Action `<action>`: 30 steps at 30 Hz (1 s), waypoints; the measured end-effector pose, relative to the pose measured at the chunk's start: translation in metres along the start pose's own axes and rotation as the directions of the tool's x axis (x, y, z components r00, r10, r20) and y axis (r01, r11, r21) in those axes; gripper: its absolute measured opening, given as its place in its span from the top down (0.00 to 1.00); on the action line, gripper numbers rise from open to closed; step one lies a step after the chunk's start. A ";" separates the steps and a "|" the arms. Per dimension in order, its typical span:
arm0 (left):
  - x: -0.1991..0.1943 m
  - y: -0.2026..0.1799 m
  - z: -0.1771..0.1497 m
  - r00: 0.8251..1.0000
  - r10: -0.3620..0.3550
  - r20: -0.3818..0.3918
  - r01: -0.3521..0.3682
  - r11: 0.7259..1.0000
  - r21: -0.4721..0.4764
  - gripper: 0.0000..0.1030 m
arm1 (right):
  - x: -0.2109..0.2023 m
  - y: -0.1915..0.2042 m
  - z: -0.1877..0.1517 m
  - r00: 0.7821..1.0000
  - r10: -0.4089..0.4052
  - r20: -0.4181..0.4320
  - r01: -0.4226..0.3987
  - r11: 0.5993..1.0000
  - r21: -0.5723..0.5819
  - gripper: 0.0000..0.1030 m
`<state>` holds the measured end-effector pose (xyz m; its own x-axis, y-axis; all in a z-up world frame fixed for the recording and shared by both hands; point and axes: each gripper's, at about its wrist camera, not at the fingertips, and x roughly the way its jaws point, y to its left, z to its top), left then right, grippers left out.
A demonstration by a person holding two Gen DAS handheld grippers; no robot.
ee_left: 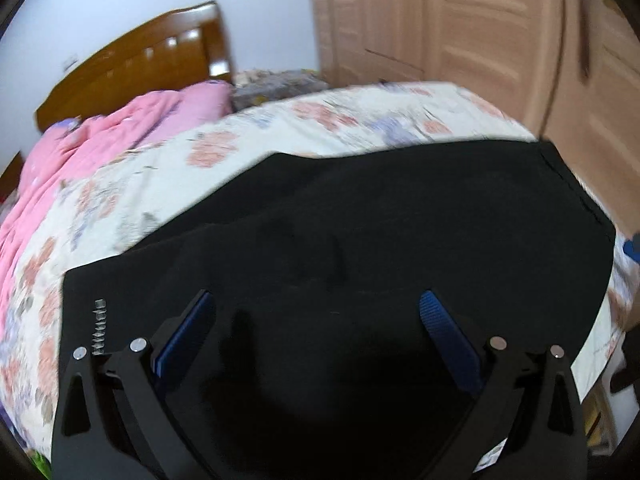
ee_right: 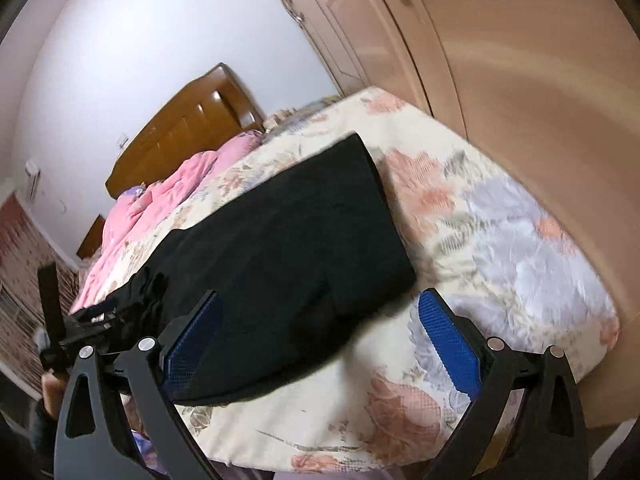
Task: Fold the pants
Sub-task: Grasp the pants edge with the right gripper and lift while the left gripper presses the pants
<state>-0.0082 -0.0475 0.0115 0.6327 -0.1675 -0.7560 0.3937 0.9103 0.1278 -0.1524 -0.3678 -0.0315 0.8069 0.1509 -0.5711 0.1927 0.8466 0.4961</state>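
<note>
Black pants [ee_left: 360, 232] lie spread flat on a floral bed sheet [ee_left: 248, 148]. My left gripper [ee_left: 318, 300] is open, its blue-padded fingers [ee_left: 192, 328] hovering over the near part of the pants. In the right wrist view the pants [ee_right: 288, 232] form a long dark panel across the bed, bunched at the left end. My right gripper [ee_right: 320, 300] is open over the pants' near right corner, one finger over the cloth, the other finger [ee_right: 448, 332] over bare sheet [ee_right: 500, 220]. The left gripper [ee_right: 76, 332] shows at the far left of that view, by the bunched end.
A pink quilt [ee_left: 80, 152] is heaped toward the wooden headboard [ee_left: 136, 64]. Tan wardrobe doors [ee_left: 480, 32] stand close behind the bed's far side. The bed's edge [ee_right: 320, 452] runs near the bottom of the right wrist view.
</note>
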 end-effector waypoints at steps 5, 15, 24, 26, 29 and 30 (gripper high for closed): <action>0.018 -0.009 -0.009 0.999 0.020 -0.040 -0.018 0.999 0.051 0.01 | 0.020 0.001 -0.003 0.997 0.058 -0.056 -0.056 0.998 0.038 0.07; 0.023 -0.017 -0.017 0.997 0.070 -0.021 -0.066 0.990 0.120 0.01 | 0.040 0.014 -0.003 0.981 0.080 -0.177 -0.061 0.992 0.113 0.06; 0.020 -0.015 -0.019 0.999 0.043 -0.005 -0.042 0.993 0.114 0.01 | 0.051 0.013 0.007 0.973 0.072 -0.220 -0.028 0.979 0.200 0.08; 0.020 -0.015 -0.020 0.999 0.038 -0.003 -0.037 0.993 0.116 0.01 | 0.048 0.014 0.004 0.974 0.043 -0.222 -0.004 0.985 0.174 0.20; 0.020 -0.014 -0.019 1.000 0.030 -0.002 -0.029 0.993 0.116 0.01 | 0.039 0.003 0.003 0.975 0.025 -0.222 0.017 0.982 0.186 0.38; 0.019 -0.014 -0.019 1.000 0.027 -0.002 -0.027 0.993 0.113 0.01 | 0.038 0.000 0.003 0.974 0.026 -0.223 0.018 0.981 0.194 0.40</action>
<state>-0.0143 -0.0561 -0.0170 0.6416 -0.1418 -0.7538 0.4497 0.8657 0.2199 -0.1198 -0.3635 -0.0510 0.6667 0.2834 -0.6893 0.3121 0.7337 0.6035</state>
